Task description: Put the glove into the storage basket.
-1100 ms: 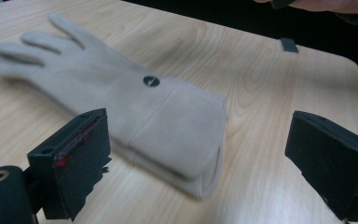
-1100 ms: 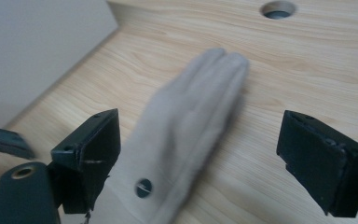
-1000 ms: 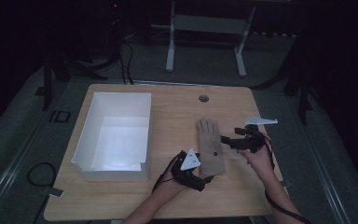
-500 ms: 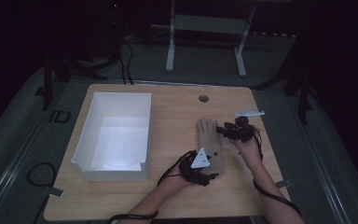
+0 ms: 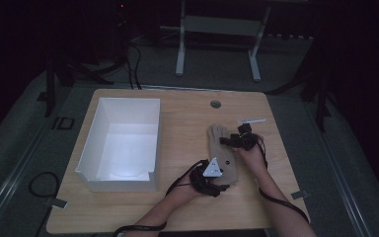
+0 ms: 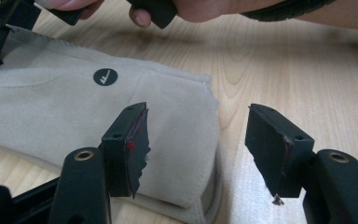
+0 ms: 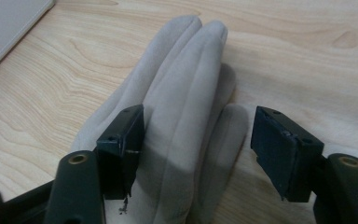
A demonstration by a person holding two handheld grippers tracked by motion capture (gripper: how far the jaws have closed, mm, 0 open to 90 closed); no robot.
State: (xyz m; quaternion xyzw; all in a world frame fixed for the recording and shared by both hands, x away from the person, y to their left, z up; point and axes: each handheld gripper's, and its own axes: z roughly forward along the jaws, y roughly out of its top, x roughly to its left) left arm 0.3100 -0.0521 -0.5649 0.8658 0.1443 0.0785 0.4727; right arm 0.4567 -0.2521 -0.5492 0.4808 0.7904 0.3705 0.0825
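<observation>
A beige glove (image 5: 220, 148) lies flat on the wooden table (image 5: 177, 207), fingers pointing away from the person. My left gripper (image 5: 223, 184) sits at its cuff. In the left gripper view the glove (image 6: 51, 107) has a round dark logo, and the left gripper (image 6: 198, 140) is open: one jaw over the cuff, the other over bare wood. Its jaws have just been closing, with the cuff's corner between them. My right gripper (image 5: 228, 140) is open over the fingers. In the right gripper view the right gripper (image 7: 198, 140) straddles the glove (image 7: 186, 70); its jaws have just been opening a little.
A white open box (image 5: 157, 138) stands on the left half of the table. A round cable hole (image 5: 215, 104) lies near the far edge. The person's right hand (image 6: 205, 7) reaches across the top of the left gripper view. Dark floor and a metal stand surround the table.
My right gripper has moved left and down from beside the glove onto its fingers. My left gripper has stayed at the cuff.
</observation>
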